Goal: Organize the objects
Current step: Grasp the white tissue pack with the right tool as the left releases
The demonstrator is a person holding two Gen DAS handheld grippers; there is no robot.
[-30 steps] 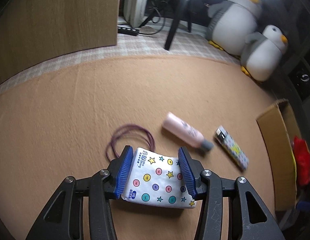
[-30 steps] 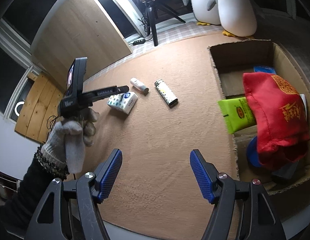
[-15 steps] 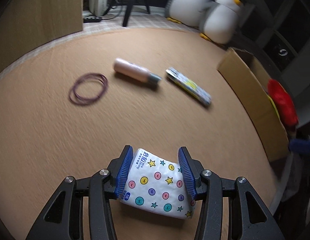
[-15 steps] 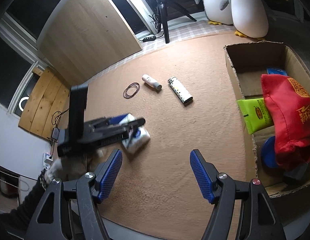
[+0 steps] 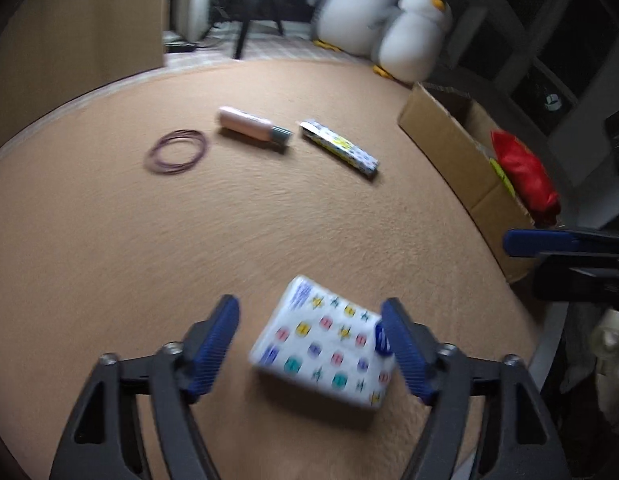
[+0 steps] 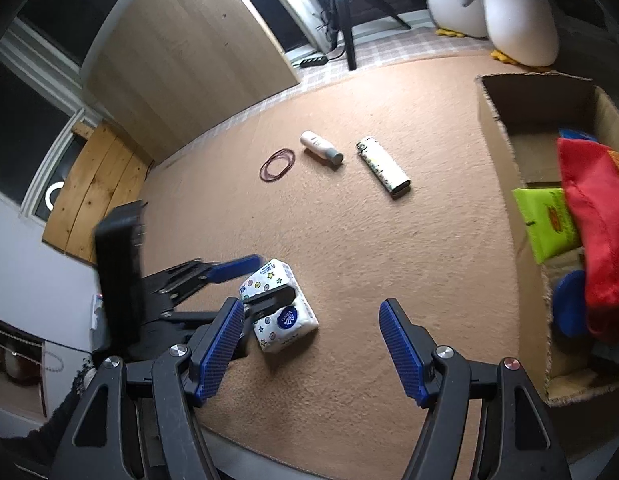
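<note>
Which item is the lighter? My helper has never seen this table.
On the tan mat, look left of the cardboard box. Three small things lie in a row: rubber bands, a pink bottle, then the lighter, the flat patterned stick nearest the box.

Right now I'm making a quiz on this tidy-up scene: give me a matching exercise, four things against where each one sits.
Things:
1. tissue pack
2. red pouch
3. rubber bands
4. lighter

Places:
A. inside the cardboard box
B. on the mat, between the left gripper fingers, which are opening
C. on the mat, right of the small bottle
D. on the mat, left of the small bottle

Pairs: 1-B, 2-A, 3-D, 4-C
</note>
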